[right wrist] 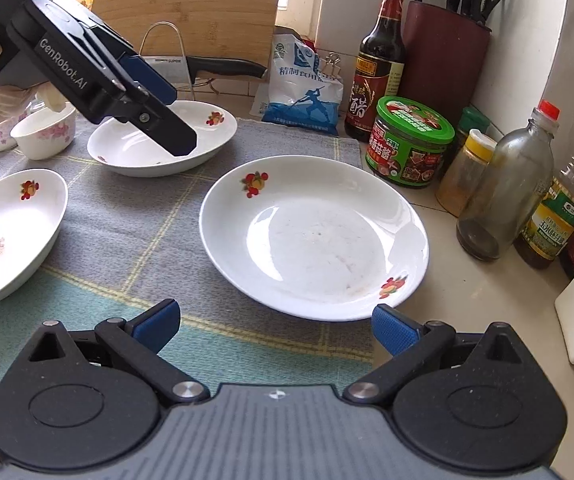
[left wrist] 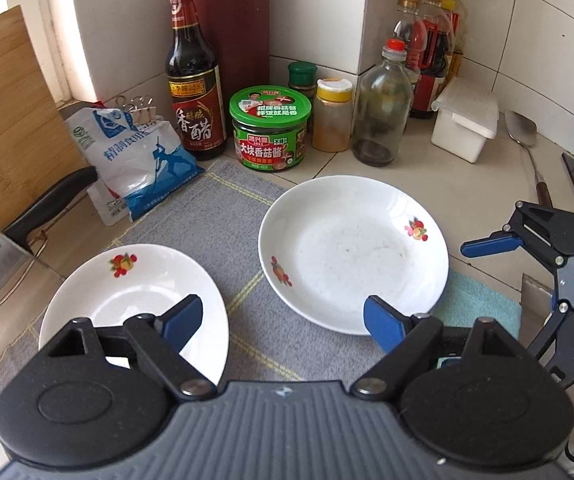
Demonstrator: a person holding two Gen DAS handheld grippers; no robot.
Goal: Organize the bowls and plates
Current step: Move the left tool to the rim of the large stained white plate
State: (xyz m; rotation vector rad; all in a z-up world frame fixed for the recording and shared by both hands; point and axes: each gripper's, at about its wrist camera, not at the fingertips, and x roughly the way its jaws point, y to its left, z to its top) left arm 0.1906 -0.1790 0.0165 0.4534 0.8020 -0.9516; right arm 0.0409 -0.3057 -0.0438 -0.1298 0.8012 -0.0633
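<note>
Plates of glazed white ceramic with fruit decals sit rim-up on a grey checked cloth: the large round plate at frame centre, a smaller one at left. Judged stiff, slick and breakable, each is best pinched at its thin rim; being round, neither has a long axis. Right gripper, lower centre, gapes empty. Farther, upper left, left gripper hangs wide and empty over a third dish.

Soft daylight fills both views, coming from the window side behind the cutting board. Glare shines on the big plate. Fisheye edges bend and darken.
</note>
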